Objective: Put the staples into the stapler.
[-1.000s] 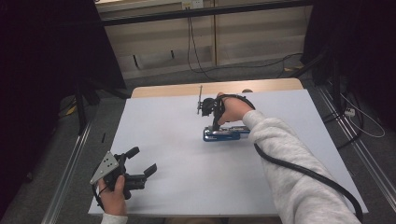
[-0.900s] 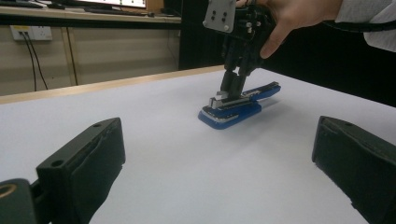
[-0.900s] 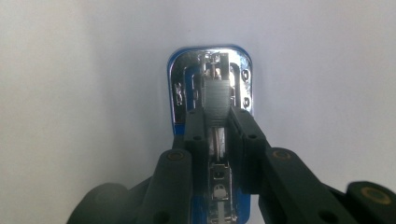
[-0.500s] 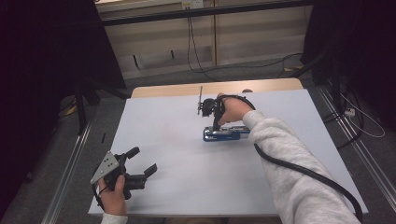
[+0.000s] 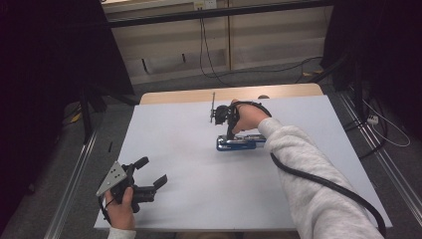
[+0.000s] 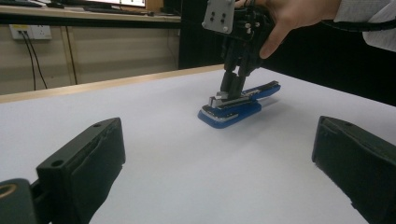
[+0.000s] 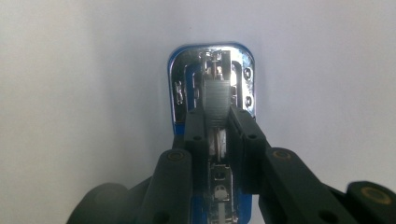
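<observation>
Blue stapler (image 5: 241,143) lying flat near the middle of the white table (image 5: 189,199), a little toward the far side. Right gripper (image 5: 230,133) pointing down onto it, jaws closed narrowly on the metal staple strip (image 7: 215,105) along the stapler's top, chrome front end showing just beyond the tips. Left gripper (image 5: 152,178) near the front left corner, well apart from the stapler, jaws spread wide and holding nothing, just above the surface.
</observation>
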`<state>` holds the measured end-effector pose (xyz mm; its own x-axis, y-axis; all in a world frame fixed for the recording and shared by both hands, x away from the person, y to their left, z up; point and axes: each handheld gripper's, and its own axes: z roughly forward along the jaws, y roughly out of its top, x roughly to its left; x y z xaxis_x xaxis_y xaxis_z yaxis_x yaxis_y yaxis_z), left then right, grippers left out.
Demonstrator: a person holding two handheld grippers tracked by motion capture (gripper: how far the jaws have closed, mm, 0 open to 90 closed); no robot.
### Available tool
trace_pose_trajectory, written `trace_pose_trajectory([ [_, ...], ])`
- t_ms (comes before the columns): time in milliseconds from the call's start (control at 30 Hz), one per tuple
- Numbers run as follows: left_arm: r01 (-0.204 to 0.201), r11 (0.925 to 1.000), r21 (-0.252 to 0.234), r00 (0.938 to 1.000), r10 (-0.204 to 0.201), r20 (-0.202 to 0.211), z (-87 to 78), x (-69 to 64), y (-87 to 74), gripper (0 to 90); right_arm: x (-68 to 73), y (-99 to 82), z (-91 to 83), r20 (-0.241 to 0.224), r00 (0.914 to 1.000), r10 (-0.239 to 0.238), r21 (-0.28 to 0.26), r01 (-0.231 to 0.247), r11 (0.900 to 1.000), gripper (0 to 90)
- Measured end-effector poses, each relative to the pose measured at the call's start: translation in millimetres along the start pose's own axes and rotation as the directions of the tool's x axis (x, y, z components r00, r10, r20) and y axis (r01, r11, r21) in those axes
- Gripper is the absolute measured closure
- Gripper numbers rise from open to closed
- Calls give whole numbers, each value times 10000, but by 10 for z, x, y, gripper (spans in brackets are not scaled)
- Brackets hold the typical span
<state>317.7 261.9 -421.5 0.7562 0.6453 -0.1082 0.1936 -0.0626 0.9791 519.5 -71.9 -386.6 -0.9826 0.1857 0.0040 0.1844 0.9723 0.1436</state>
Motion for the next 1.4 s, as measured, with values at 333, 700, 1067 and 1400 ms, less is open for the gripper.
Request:
trace_pose_trajectory([
  [333,73,10000,-7,10000,-73,18,5,-6,-2,25,2,11,23,82,9999,-64,154,63,9999,784],
  [700,71,10000,-7,10000,-71,17,4,-7,-2,26,2,55,45,68,9999,-128,150,127,9998,783],
  [1067,127,9999,-14,9999,-127,8,10,-10,-3,26,12,89,42,148,9998,-111,105,110,9999,782],
  [1400,182,9998,-8,9998,-181,62,14,-9,-5,26,8,90,39,118,9999,-76,11,76,10000,780],
])
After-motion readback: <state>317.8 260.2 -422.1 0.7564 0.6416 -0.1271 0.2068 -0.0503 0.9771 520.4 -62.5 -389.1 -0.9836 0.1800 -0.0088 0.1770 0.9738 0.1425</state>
